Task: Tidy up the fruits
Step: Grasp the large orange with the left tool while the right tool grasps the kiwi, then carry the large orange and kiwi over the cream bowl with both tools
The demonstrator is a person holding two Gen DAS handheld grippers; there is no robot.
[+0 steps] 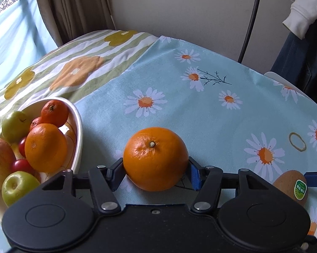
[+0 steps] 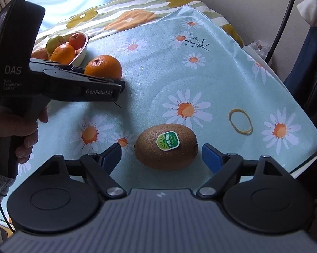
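Progress: partly done, as judged from the layout; several fruits are already gathered in the bowl [image 1: 79,139], two are left on the tablecloth [image 1: 200,109].
Bowl contents: oranges, green apples, a red apple and small red fruits are seen piled together; an exact count cannot be made.
Loose orange [image 1: 155,158]: found on the cloth just beside the bowl, stem up.
Left gripper [image 1: 156,171]: jaws are closed in on the loose orange from both sides; the pads are seen against its skin, so a grip is judged to be made. The orange is not yet lifted.
Kiwi [image 2: 166,146]: found on the cloth, well apart from the bowl, sticker up, lying crosswise between the fingers.
Right gripper [image 2: 161,156]: jaws are held wide around the kiwi; a gap is visible on each side, so nothing is gripped.
Rubber band [image 2: 240,121]: left on the cloth near the kiwi; not fruit, judged outside the task.
Remaining: orange and kiwi are still to be carried to the bowl.
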